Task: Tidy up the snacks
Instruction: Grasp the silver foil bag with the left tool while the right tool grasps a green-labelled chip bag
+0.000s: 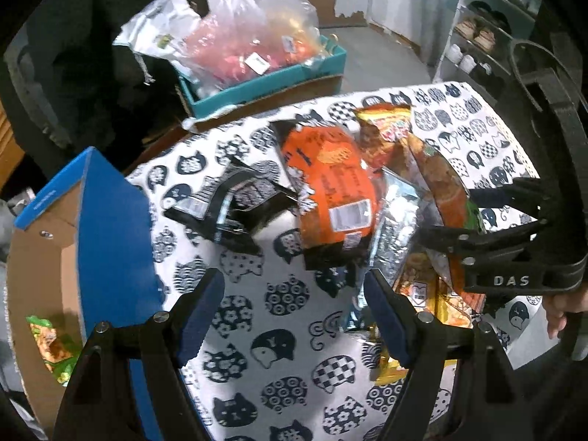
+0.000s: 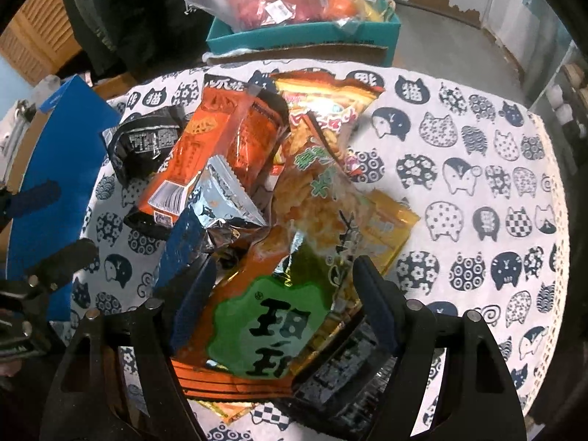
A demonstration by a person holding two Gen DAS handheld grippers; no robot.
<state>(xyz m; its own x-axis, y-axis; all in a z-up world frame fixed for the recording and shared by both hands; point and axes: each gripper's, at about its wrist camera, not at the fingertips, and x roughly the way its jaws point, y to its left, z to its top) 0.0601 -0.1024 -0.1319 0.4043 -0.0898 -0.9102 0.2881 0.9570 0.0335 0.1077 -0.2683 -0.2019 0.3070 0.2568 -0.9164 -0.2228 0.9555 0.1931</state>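
Note:
A heap of snack packets lies on the cat-print tablecloth (image 1: 279, 330): an orange packet (image 1: 330, 183), a black one (image 1: 235, 202), a silver one (image 1: 393, 228) and a red-yellow one (image 1: 386, 125). My left gripper (image 1: 292, 316) is open over bare cloth at the heap's near-left edge, with nothing between its fingers. It also shows at the left edge of the right wrist view (image 2: 47, 228). My right gripper (image 2: 283, 305) is open and points down over a green-and-orange packet (image 2: 264, 316), which lies between its fingers. From the left wrist view the right gripper (image 1: 488, 213) sits at the heap's right side.
A blue cardboard box (image 1: 110, 239) stands open at the table's left and holds a green packet (image 1: 51, 345). Beyond the table is a teal box (image 2: 305, 33) stuffed with plastic bags. A shoe shelf (image 1: 477, 36) is at the back right. Patterned cloth (image 2: 477, 183) extends to the right.

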